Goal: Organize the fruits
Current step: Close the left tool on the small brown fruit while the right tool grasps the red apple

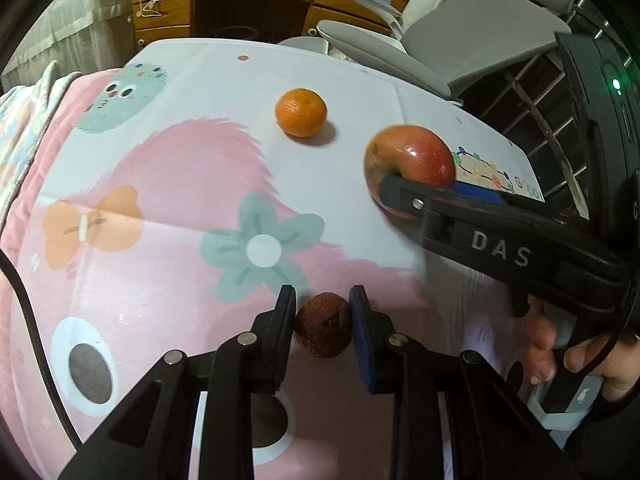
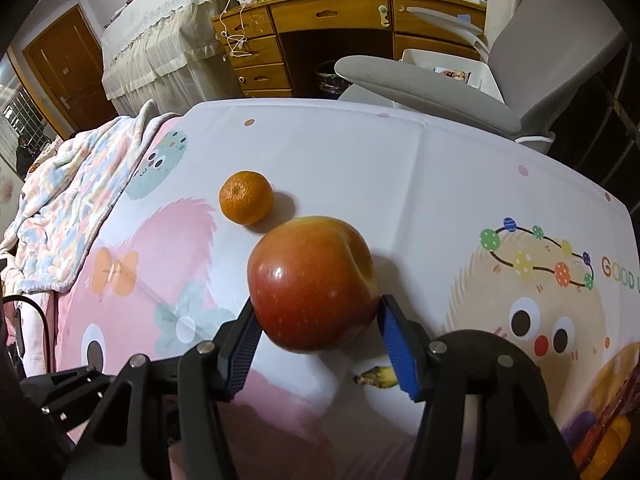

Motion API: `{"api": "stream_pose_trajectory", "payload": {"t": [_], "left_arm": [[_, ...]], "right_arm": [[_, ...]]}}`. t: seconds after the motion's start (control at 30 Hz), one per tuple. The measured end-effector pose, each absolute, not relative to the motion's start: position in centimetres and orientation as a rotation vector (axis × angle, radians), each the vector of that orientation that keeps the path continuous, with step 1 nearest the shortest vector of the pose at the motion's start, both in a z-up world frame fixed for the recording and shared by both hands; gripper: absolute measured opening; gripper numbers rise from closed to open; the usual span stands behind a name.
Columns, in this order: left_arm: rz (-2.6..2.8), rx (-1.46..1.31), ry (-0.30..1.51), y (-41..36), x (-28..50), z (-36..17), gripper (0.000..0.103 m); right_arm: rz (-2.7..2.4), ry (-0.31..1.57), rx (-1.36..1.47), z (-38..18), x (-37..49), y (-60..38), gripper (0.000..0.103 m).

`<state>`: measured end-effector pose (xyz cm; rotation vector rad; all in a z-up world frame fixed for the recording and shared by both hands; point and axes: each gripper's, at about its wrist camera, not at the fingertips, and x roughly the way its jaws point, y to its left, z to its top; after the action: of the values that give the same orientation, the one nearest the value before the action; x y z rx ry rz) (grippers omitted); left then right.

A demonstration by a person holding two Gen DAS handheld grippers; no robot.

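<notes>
My left gripper is shut on a small brown wrinkled fruit, held between its two pads just above the cartoon tablecloth. My right gripper is shut on a red apple, held above the cloth; the apple also shows in the left wrist view, gripped by the right gripper's black fingers. An orange sits alone on the cloth farther back; it also shows in the right wrist view, just beyond and left of the apple.
A banana tip shows under the right gripper. A patterned blanket lies over the table's left edge. A grey office chair and a wooden desk stand beyond the far edge.
</notes>
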<state>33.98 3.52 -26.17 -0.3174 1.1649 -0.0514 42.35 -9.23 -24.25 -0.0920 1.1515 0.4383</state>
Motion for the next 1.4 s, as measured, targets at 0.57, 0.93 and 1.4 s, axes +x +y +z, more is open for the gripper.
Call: {"api": "stream_pose_trajectory", "payload": {"t": [0.57, 0.93, 1.4], "left_arm": [[-0.023, -0.334, 1.098, 5.4, 30.5, -20.7, 0.026], [-0.066, -0.331, 1.099, 6.8, 29.1, -20.0, 0.026], [-0.162, -0.304, 1.083, 11.8, 29.5, -18.9, 0.026]], "right_arm": [[0.401, 1.210, -0.067, -21.6, 40.3, -10.7, 0.055], [0.334, 1.232, -0.063, -22.0, 39.3, -10.2, 0.058], [0.161, 1.244, -0.053, -23.1, 39.5, -7.9, 0.061]]}}
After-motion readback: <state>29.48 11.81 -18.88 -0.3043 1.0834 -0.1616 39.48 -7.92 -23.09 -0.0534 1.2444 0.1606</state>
